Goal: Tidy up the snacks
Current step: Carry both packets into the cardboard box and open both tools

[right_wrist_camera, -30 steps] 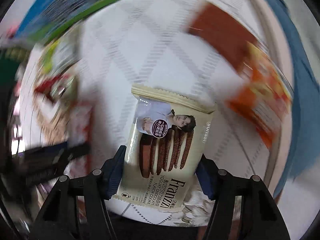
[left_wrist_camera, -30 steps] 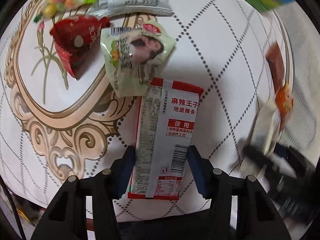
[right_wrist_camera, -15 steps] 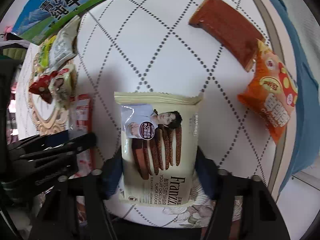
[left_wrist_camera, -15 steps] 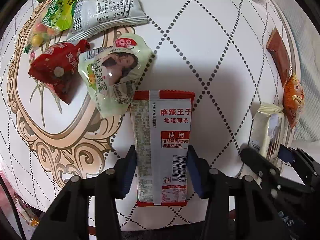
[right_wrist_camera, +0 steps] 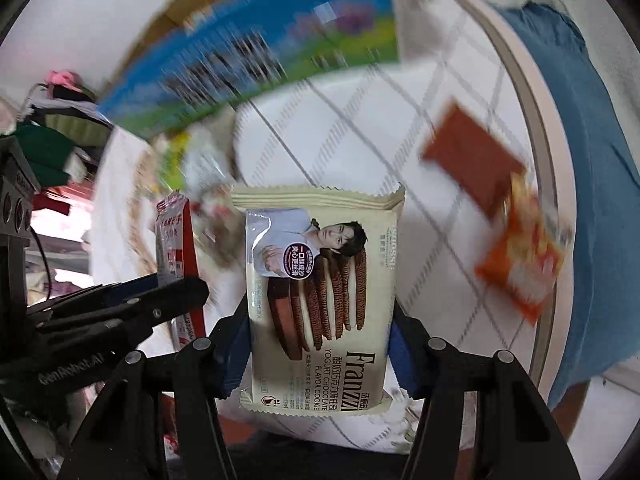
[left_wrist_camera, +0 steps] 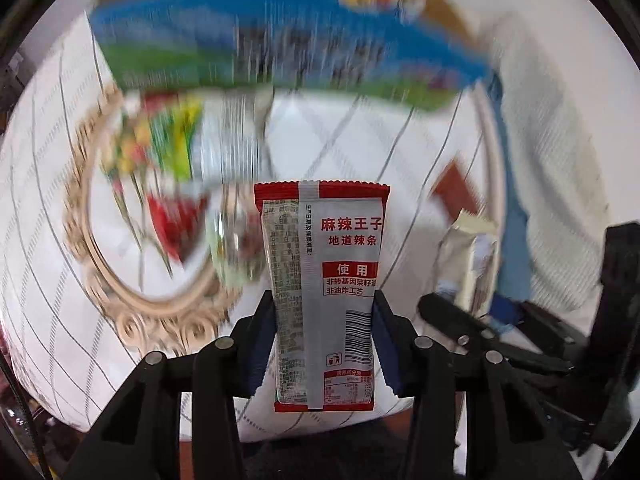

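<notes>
My left gripper (left_wrist_camera: 324, 316) is shut on a red and silver spicy-strip packet (left_wrist_camera: 324, 280) and holds it upright above the table. My right gripper (right_wrist_camera: 318, 332) is shut on a cream Franzzi chocolate cookie pack (right_wrist_camera: 320, 292), also lifted. Each gripper shows in the other's view: the right one with its cream pack (left_wrist_camera: 472, 264) to the right, the left one with its red packet (right_wrist_camera: 176, 248) to the left. A blurred blue and green milk carton box (left_wrist_camera: 280, 48) stands at the back of the table; it also shows in the right wrist view (right_wrist_camera: 256, 56).
Blurred on the white diamond-pattern tablecloth (left_wrist_camera: 360, 136) lie a green candy bag (left_wrist_camera: 168, 140) and a red packet (left_wrist_camera: 176, 220) at left. A brown packet (right_wrist_camera: 472, 160) and an orange chip bag (right_wrist_camera: 524, 256) lie at right near the table edge and a blue cloth (right_wrist_camera: 592, 160).
Both grippers have lifted and tilted up with their packs, so the milk box at the back has come into view. The background is now motion-blurred.
</notes>
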A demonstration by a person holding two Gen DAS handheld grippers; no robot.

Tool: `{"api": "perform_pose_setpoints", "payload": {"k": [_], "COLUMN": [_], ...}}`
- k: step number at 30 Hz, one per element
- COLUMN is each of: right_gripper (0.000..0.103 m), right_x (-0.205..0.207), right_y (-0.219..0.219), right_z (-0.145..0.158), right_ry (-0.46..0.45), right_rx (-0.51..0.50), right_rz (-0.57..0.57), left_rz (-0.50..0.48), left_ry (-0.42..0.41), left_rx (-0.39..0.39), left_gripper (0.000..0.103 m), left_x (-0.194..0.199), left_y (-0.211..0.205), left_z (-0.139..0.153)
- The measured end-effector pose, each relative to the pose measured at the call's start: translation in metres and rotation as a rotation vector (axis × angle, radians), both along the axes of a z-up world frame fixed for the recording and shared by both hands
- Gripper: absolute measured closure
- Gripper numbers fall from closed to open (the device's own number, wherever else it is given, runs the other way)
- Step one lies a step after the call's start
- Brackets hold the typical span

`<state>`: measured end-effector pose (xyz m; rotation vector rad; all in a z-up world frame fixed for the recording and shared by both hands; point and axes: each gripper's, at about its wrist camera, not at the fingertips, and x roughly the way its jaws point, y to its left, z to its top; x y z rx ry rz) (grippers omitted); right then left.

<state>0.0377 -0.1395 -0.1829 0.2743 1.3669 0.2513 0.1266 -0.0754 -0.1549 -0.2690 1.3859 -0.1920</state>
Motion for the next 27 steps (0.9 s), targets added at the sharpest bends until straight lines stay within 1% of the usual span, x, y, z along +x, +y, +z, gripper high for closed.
{"api": "perform_pose_setpoints", "payload": {"k": [1,3,4,7,8,10,11,12,14,15,17,20,22,25,27], "right_gripper": [0.042,0.042,0.042,0.042,0.042,0.042,0.042,0.042,0.042,0.042,0.042,0.042,0.042,0.042,0.042], "right_x": [0.008,0.025,0.035,0.078,0.093,0.122,0.136,0.152,0.180,0.190,0.209,0.237,0.253,0.260,0.266], "right_y": [0.001,0.002,0.005,0.025,0.031,0.044,0.053,0.062,0.078,0.083,0.095,0.117,0.131,0.140,0.147], "right_z": [0.012,0.036,0.046,0.079,0.089,0.104,0.111,0.115,0.119,0.119,0.115,0.096,0.076,0.052,0.036], "right_ry": [-0.022,-0.064,-0.083,-0.153,-0.175,-0.220,-0.235,-0.249,-0.258,-0.255,-0.244,-0.202,-0.158,-0.114,-0.079], "right_rx": [0.013,0.046,0.059,0.081,0.082,0.083,0.081,0.077,0.067,0.063,0.053,0.036,0.032,0.033,0.037], "right_rz": [0.004,0.008,0.011,0.026,0.034,0.045,0.052,0.061,0.078,0.084,0.096,0.111,0.117,0.119,0.122], "left_rz": [0.005,0.023,0.027,0.043,0.055,0.063,0.068,0.068,0.070,0.064,0.065,0.069,0.080,0.082,0.078], "left_ry": [-0.021,-0.063,-0.084,-0.132,-0.143,-0.150,-0.152,-0.149,-0.134,-0.108,-0.061,0.021,0.063,0.118,0.145], "left_rx": [-0.009,-0.026,-0.021,0.020,0.029,0.050,0.063,0.081,0.116,0.135,0.148,0.162,0.168,0.157,0.151], "left_gripper": [0.061,0.061,0.061,0.061,0.061,0.061,0.061,0.061,0.061,0.061,0.061,0.061,0.061,0.060,0.058], "left_x": [0.008,0.033,0.044,0.084,0.098,0.129,0.143,0.158,0.186,0.200,0.223,0.248,0.252,0.259,0.258], "left_y": [0.003,0.022,0.031,0.056,0.071,0.093,0.103,0.120,0.137,0.138,0.147,0.159,0.165,0.173,0.174], "left_z": [0.013,0.039,0.047,0.076,0.086,0.103,0.106,0.104,0.105,0.096,0.081,0.054,0.039,0.019,0.010]}}
